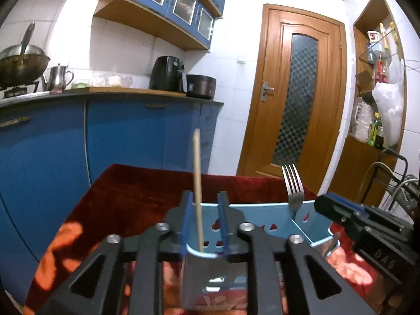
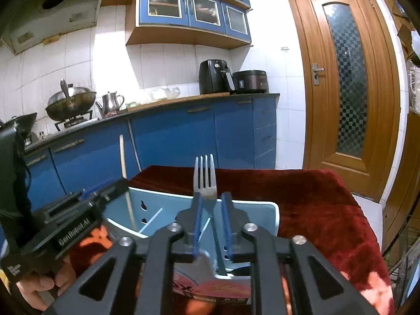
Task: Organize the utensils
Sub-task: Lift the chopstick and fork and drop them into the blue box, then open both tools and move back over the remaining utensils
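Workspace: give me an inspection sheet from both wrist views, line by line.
Surface: table under a red patterned cloth.
Job's things: light blue utensil holder with divided compartments; a wooden chopstick stands in one end compartment, a metal fork stands tines up in another.
Clutter: nothing seen on the cloth apart from the holder.
Grippers: left gripper open, fingers either side of the chopstick, apart from it; right gripper open around the fork's neck, with a gap on each side.
Cables: nothing seen on the table.
Surroundings: blue kitchen cabinets, wok, kettle, air fryer, wooden door.
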`<state>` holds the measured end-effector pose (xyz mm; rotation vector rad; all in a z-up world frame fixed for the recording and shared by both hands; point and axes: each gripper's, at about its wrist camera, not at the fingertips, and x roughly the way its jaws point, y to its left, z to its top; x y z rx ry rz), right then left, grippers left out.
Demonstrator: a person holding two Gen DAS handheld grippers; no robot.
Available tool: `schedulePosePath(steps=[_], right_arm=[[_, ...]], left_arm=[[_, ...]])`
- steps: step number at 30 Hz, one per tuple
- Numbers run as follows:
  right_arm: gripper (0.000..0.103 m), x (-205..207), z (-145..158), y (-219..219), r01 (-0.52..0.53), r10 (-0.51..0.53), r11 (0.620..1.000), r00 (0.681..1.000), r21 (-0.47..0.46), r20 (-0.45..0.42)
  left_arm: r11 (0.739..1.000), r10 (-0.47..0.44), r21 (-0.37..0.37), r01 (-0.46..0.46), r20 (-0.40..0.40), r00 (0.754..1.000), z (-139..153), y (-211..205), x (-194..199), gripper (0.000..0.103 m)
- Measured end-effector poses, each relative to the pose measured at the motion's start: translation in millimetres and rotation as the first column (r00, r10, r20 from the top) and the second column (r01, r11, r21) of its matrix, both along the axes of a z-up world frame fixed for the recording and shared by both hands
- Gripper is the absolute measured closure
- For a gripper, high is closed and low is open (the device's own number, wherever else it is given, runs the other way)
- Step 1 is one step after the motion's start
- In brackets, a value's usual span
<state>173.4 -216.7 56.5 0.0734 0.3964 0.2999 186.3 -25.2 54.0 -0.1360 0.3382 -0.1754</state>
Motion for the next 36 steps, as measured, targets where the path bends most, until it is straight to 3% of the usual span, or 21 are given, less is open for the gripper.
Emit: schedulePosePath(steps=[2, 13, 19, 30, 36], right_arm=[[0.083, -5, 5, 0, -0.003, 0.003, 1.0, 1.0, 0.008, 0.007], [0.082, -39, 22, -8, 0.003, 0.0, 0.998, 0.999, 0.058, -0.052], [0.082, -64, 25, -16, 0.021, -0.012, 0.997, 0.994, 0.075, -0.11], [0.082, -108, 12, -30, 0.054, -0.042, 0.997, 0.976, 0.051, -0.215], [0.078, -129, -5, -39, 0.058, -0.04, 0.997, 0.962, 0.059, -0.27]], left_arm=[[1.0, -0.011, 0.001, 0.011, -0.002, 1.0, 1, 0, -5, 0.07], [0.998, -0.058, -0.011, 0.057, -0.067, 0.996, 19, 6, -34, 0.069], [0.996, -0.077, 0.03, 0.08, -0.09, 0.993, 27, 2, -61, 0.069], [0.994, -0.084, 0.048, 0.095, -0.199, 0.976, 27, -1, -102, 0.069], [0.995, -0.052, 0.067, 0.075, -0.295, 0.954, 9, 2, -119, 0.069]])
